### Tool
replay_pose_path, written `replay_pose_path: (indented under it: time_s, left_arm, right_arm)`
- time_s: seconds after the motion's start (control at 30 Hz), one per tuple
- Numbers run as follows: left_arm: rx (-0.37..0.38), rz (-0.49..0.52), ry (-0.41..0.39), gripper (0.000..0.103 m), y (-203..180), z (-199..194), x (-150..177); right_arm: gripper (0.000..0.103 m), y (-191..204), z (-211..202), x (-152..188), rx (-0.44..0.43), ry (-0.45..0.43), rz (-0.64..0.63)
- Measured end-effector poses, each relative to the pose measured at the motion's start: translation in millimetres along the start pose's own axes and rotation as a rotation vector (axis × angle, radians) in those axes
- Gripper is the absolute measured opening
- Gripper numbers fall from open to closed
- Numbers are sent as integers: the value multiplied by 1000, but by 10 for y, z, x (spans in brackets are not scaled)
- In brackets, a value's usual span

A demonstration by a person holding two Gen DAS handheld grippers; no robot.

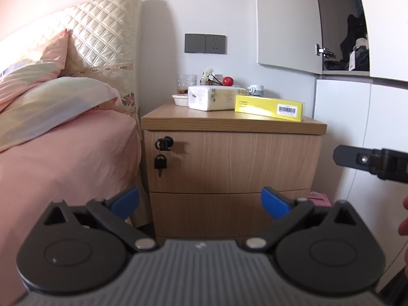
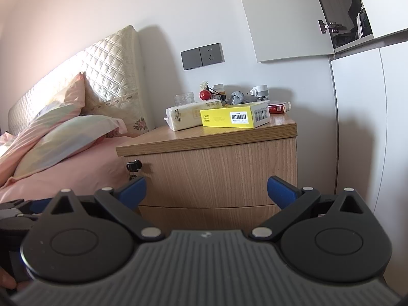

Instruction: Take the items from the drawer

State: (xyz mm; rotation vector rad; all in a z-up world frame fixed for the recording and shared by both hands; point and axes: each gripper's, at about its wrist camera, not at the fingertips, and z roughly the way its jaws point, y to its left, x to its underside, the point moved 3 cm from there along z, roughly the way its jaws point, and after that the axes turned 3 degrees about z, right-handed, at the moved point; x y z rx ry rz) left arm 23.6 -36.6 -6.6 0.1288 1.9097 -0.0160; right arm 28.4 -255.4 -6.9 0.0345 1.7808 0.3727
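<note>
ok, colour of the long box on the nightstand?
Yellow box with white barcode labels; clearest in the right wrist view.

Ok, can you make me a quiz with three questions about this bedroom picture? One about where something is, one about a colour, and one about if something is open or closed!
1. Where is the yellow box?
A. On the bed
B. On top of the wooden nightstand
C. On the floor

2. What colour is the bed sheet?
A. Pink
B. Green
C. Black

3. How are the nightstand's two drawers?
A. Both pulled out
B. Only the top one open
C. Both closed

Answers:
1. B: the box lies on the nightstand top, next to the white tissue pack.
2. A: the sheet beside the nightstand is pink.
3. C: the top drawer and bottom drawer fronts sit flush, and both the left gripper and the right gripper are open and empty.
</note>
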Motion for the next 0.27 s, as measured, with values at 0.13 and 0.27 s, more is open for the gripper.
replay_pose_path:
  time_s: [0.13, 0.27]
  left_arm:
    - [3, 0, -3, 103, 3, -5, 3]
    - [4, 3, -1, 103, -5, -6, 7]
  right_arm:
    - [103, -7, -1, 2, 2, 1, 0]
    - [103, -6, -2, 2, 2, 0, 1]
